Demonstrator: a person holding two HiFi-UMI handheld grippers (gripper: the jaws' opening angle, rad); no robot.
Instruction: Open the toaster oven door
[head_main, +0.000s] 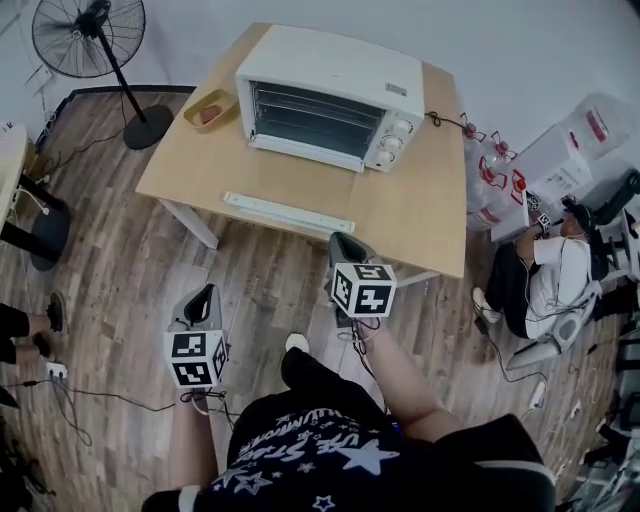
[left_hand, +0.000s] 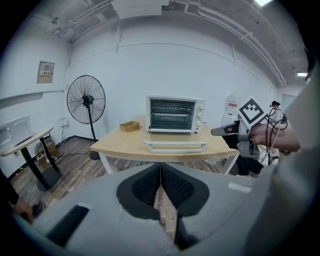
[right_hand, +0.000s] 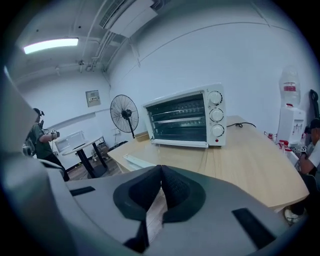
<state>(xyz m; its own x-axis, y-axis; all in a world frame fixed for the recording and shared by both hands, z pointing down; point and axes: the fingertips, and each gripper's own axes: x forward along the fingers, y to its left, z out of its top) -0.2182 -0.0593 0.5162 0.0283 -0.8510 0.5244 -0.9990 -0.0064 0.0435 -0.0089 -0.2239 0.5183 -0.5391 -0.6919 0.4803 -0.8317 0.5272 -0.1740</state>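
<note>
1. White boxy toaster oven (head_main: 330, 95) with a dark glass front and three round knobs down its right side: it stands at the back of the table, its front facing the person. In the right gripper view (right_hand: 185, 119) the door looks upright in its frame, with rack bars showing behind the glass.
2. Light wooden rectangular table (head_main: 420, 210) on white legs: it carries the oven.
3. Long white flat bar-shaped piece (head_main: 288, 212): it lies along the table's near edge, apart from the oven.
4. Small tan wooden tray (head_main: 210, 110): it sits at the table's back left corner, just beside the oven, with something reddish inside.
5. Left gripper (head_main: 207, 292) (left_hand: 160, 172), grey with black ribbed pads: it is held over the wood floor short of the table, its jaws pressed together on nothing.
6. Right gripper (head_main: 345, 245) (right_hand: 161, 175), same make: it is at the table's near edge, its jaws pressed together and empty.
7. Black pedestal fan (head_main: 90, 35): it stands on the floor left of the table.
</note>
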